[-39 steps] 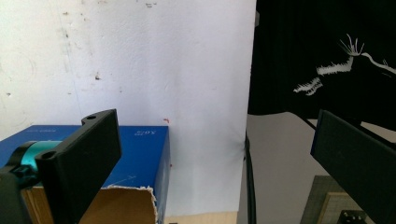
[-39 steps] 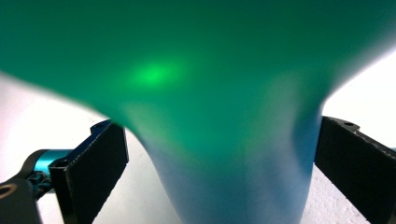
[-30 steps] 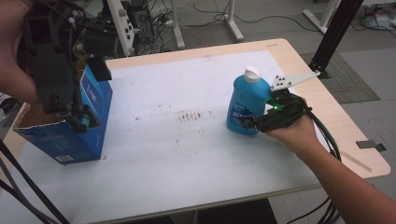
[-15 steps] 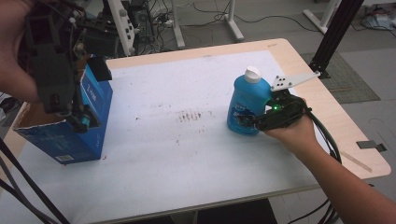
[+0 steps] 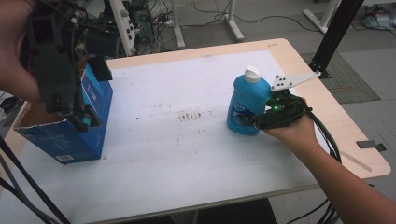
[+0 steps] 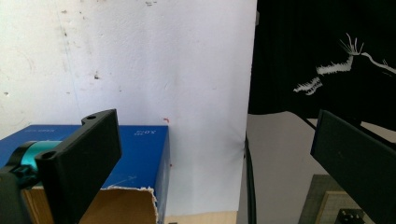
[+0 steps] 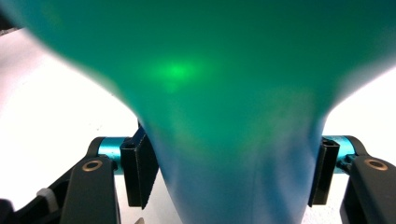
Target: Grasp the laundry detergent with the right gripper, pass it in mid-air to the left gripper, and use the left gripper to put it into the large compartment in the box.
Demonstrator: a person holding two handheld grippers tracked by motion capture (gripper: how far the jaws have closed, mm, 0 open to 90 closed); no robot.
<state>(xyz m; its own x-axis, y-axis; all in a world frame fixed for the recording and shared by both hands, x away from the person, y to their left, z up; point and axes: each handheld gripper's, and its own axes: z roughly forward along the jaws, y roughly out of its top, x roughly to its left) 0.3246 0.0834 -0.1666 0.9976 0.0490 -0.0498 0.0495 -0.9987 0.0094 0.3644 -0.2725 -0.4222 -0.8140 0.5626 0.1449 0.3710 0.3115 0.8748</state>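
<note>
We see a blue bottle (image 5: 246,105) with a white cap (image 5: 252,73) standing upright on the right half of the white table (image 5: 187,154), a little in from the right edge. Our right gripper (image 5: 243,120) reaches it from the right side, held level in the right hand (image 5: 292,130), and its jaws lie on either side of the bottle's lower body. In the right gripper view the bottle (image 7: 219,93) looms very close and blurred, its narrow part sitting between the two black pads (image 7: 137,170); the pads meet its sides on both flanks. The jaws have just been closing, and they now pinch the bottle. A green light glows on the gripper's top, and its grey three-cornered plate (image 5: 294,80) juts out toward the far right.

Our left gripper (image 5: 70,100) hangs at the far left of the table, raised in the left hand (image 5: 16,56) and pointing downward over an open blue cardboard box (image 5: 77,135). The box stands at the left edge of the table, well apart from the bottle, with its torn brown flap showing at the top. In the left gripper view the two black jaws stand wide apart with nothing between them; the blue box (image 6: 135,154) lies just below the left jaw, and the white table surface (image 6: 187,70) stretches beyond it.

Faint smudges (image 5: 189,114) mark the table's middle, between the box and the bottle. Cables (image 5: 327,140) trail from the right gripper off the near right edge.
</note>
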